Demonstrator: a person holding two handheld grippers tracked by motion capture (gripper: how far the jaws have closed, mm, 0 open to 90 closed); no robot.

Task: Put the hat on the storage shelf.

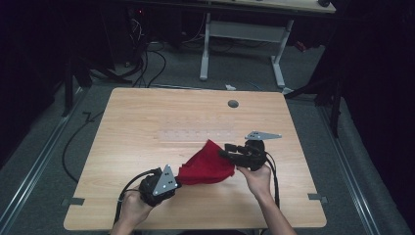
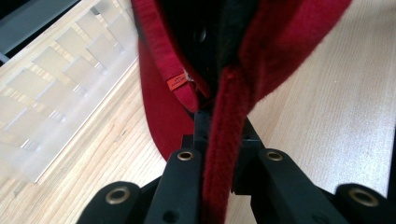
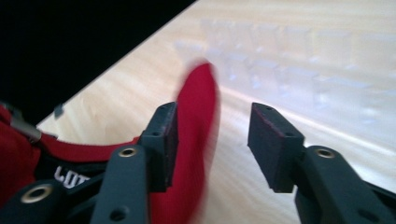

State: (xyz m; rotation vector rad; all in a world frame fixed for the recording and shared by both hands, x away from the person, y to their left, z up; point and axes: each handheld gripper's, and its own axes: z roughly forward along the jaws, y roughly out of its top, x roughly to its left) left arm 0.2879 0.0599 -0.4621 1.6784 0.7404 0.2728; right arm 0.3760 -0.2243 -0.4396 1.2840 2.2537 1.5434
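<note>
- High view: a red cloth (image 1: 208, 166) lies bunched on the wooden tabletop (image 1: 147, 122), lifted slightly between the two tongs, in the near half of the tabletop and well short of the round grey hole (image 1: 233, 104) at the far edge.
- The left tongs (image 1: 173, 182) sit at the cloth's near-left corner, touching it, held by the left hand (image 1: 134, 205); a grey three-cornered plate rides on top.
- The right tongs (image 1: 226, 152) meet the cloth's right edge, held by the right hand (image 1: 257, 178); from here I cannot tell how wide they stand.
- Left gripper view: the left tongs (image 2: 224, 158) are closed tight on a thick seam of the red cloth (image 2: 289, 42), which runs up between the jaws and spreads above them. A small orange label (image 2: 176, 83) is sewn on the cloth's hem, left of the seam. A pale translucent strip (image 2: 70, 79) lies on the tabletop (image 2: 336, 116) left of the cloth.
- Right gripper view: the right tongs (image 3: 212, 144) stand wide apart, gripping nothing. A blurred fold of the red cloth (image 3: 198, 116) rises in the gap, against the left-hand jaw and clear of the other. More cloth, with white lettering on a dark patch, lies lower left of that jaw.
</note>
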